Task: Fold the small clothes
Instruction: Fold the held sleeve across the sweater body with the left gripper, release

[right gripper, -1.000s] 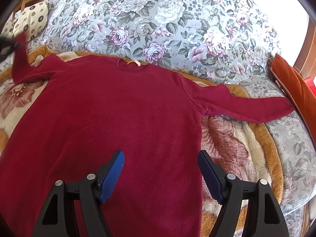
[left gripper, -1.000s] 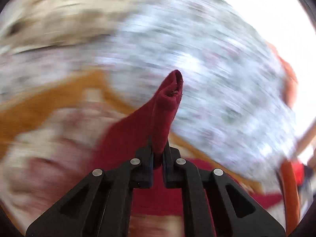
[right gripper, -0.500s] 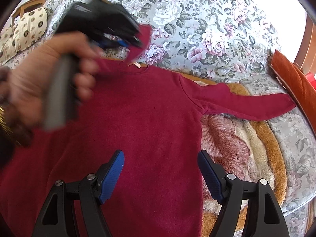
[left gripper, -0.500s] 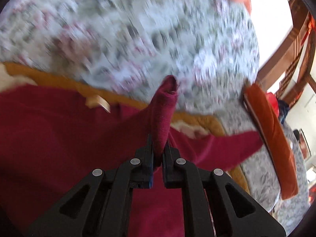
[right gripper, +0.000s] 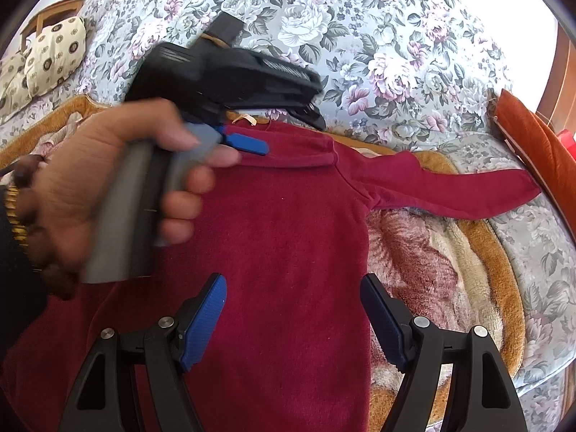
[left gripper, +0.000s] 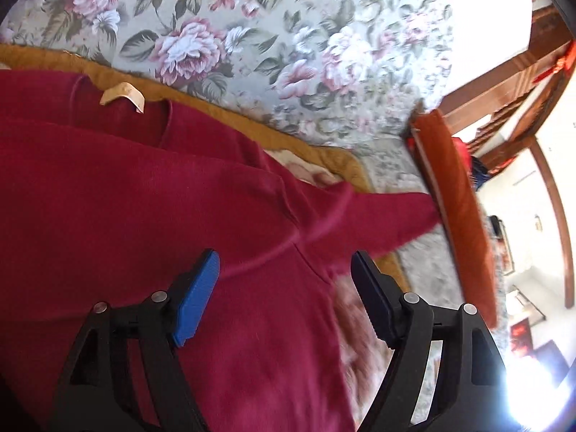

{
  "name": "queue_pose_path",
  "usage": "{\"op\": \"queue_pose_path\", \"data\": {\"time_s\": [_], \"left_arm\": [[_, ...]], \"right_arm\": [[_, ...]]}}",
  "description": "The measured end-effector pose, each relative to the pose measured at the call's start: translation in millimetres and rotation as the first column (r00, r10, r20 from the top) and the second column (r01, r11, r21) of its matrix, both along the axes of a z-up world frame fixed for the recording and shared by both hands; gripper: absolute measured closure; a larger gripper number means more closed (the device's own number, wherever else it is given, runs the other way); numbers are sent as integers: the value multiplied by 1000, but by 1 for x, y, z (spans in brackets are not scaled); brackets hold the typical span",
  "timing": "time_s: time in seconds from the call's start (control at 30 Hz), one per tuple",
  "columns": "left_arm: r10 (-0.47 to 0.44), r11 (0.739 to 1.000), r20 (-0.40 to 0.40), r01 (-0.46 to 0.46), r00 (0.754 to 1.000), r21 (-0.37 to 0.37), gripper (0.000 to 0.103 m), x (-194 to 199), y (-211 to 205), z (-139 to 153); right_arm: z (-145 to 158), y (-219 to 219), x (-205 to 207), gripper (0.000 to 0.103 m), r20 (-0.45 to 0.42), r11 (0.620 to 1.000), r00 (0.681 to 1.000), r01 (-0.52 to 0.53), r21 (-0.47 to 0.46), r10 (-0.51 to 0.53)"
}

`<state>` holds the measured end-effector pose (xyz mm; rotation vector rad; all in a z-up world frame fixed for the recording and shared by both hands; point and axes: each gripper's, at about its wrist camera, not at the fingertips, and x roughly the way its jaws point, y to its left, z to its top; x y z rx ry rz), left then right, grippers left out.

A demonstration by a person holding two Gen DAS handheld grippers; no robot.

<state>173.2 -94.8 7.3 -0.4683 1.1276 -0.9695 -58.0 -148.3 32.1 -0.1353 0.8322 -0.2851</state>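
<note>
Sweater [right gripper: 288, 252] lies flat on the bed [right gripper: 396, 36], one sleeve [left gripper: 144, 165] folded across its chest, so left claw [left gripper: 284, 288] is opening empty above it; right claw [right gripper: 293, 318] hovers wide, empty.

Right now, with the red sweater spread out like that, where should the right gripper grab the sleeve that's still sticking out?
Probably at the cuff end of the outstretched sleeve, coming from above with one pad each side of its narrow width. It lies flat and straight across the blanket, away from the sweater body, so the tip is free to lift and carry inward. The right gripper is open over the body.
</note>
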Motion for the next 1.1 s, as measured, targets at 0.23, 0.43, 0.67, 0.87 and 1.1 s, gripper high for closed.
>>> {"op": "queue_pose_path", "data": {"time_s": [0.23, 0.43, 0.67, 0.87, 1.1], "left_arm": [[231, 955, 233, -266, 945, 132, 28, 6, 125, 37], [247, 914, 78, -259, 966, 312, 47, 13, 158, -25], [345, 876, 113, -362, 932, 320, 47, 3, 156, -9], [416, 865, 198, -453, 888, 213, 35, -42, 121, 14], [484, 814, 204, -523, 851, 253, 35, -67, 101, -5]], "right_arm": [[0, 0, 0, 29, -1, 1000, 1000, 2, -1, -2], [0, 6, 1, 29, 0, 999, 1000, 0, -35, 0], [-1, 5, 0, 29, -8, 1000, 1000, -2, -15, 2], [0, -4, -1, 29, -7, 999, 1000, 7, 40, -7], [9, -17, -7, 29, 22, 990, 1000, 2, 144, -5]]}}
